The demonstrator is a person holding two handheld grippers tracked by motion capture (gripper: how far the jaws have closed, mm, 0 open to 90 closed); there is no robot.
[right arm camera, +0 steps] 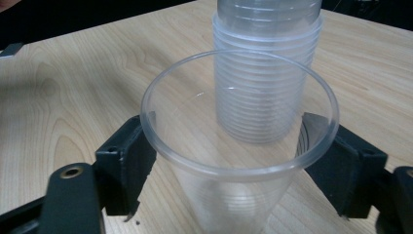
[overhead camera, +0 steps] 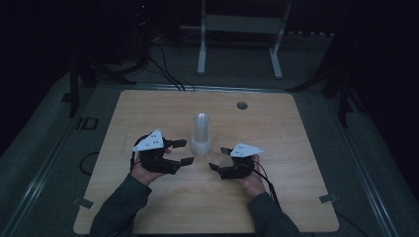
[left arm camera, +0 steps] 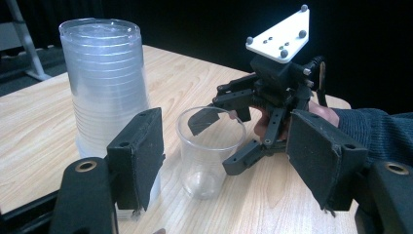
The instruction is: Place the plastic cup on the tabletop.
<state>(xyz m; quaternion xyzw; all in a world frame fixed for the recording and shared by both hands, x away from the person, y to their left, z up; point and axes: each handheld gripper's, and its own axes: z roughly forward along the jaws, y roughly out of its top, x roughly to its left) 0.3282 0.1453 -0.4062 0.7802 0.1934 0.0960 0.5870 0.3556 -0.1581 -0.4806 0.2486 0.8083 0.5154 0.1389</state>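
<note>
On the wooden table [overhead camera: 148, 108], a single clear cup [left arm camera: 210, 151] stands upright just beside the cup stack [left arm camera: 106, 83]. The right gripper [right arm camera: 238, 146] brackets it, jaws released; the left gripper [left arm camera: 224, 161] hangs open, empty. Next, probably, withdrawing without tipping it.

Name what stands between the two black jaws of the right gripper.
A single clear plastic cup stands upright on the table between the jaws, seen in the right gripper view; the cup stack stands behind it.

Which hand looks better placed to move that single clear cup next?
The right tool, probably: its jaws already flank the single cup. The left tool sits open beside the cup stack, with nothing between its jaws.
</note>
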